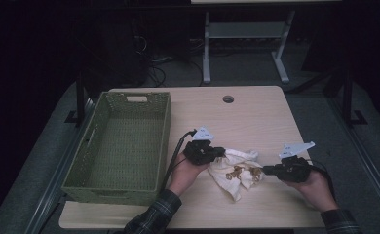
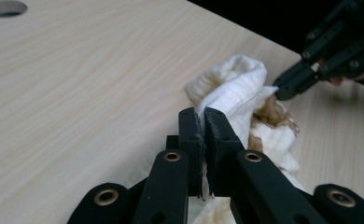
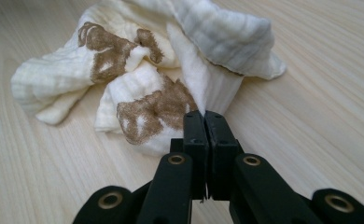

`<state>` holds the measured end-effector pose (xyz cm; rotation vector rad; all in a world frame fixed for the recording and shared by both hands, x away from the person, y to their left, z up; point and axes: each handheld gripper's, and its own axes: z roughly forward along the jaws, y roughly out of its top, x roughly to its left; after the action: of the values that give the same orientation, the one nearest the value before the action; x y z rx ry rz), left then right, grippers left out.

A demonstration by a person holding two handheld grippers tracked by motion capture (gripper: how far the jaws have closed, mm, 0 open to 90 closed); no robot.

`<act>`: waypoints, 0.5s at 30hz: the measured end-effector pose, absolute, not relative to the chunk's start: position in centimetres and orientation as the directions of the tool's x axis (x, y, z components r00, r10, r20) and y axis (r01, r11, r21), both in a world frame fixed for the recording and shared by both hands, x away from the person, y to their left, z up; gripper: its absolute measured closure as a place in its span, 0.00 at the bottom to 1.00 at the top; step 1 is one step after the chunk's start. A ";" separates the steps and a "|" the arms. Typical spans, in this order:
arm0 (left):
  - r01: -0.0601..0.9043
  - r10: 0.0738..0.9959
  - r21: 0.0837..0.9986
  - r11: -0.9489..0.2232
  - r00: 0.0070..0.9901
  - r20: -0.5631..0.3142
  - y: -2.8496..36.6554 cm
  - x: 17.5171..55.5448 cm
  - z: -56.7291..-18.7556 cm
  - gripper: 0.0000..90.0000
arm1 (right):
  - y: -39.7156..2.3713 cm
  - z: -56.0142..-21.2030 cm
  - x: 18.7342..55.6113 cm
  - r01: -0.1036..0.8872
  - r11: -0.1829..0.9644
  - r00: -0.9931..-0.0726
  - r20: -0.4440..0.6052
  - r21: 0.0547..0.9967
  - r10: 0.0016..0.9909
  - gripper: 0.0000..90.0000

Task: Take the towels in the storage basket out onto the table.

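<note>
Green basket (image 1: pixel 122 146) left of cloth (image 1: pixel 237 170)

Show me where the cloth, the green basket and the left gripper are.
cloth (image 3: pixel 208 32): right gripper view, on its pale upper fold.
green basket (image 1: pixel 165 131): high view, on its right wall.
left gripper (image 2: pixel 203 122): left gripper view, where the jaws meet on the cloth.

A pale wood-grain table (image 1: pixel 256 117) with a round cable hole carries two things. A green woven rectangular basket (image 1: pixel 94 146) sits at its left; a crumpled cream cloth with brown print (image 1: pixel 237 170) lies near the front edge.
</note>
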<state>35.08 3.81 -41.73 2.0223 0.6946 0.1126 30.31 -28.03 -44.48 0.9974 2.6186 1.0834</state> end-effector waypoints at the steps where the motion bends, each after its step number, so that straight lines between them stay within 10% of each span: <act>1: 0.431 0.521 0.823 -0.371 0.830 -0.200 3.8 35.2 -41.6 0.95 | -28.3 -44.5 30.2 0.525 0.522 -0.772 0.117 0.672 0.625 0.98; 15: 0.469 0.622 0.824 -0.318 0.759 -0.192 3.7 39.0 -41.9 0.95 | -30.4 -45.1 29.3 0.567 0.515 -0.749 0.143 0.643 0.647 0.97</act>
<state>39.03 3.74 -41.87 1.9734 0.8250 0.1965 29.29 -30.35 -45.07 1.0596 2.6330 1.0521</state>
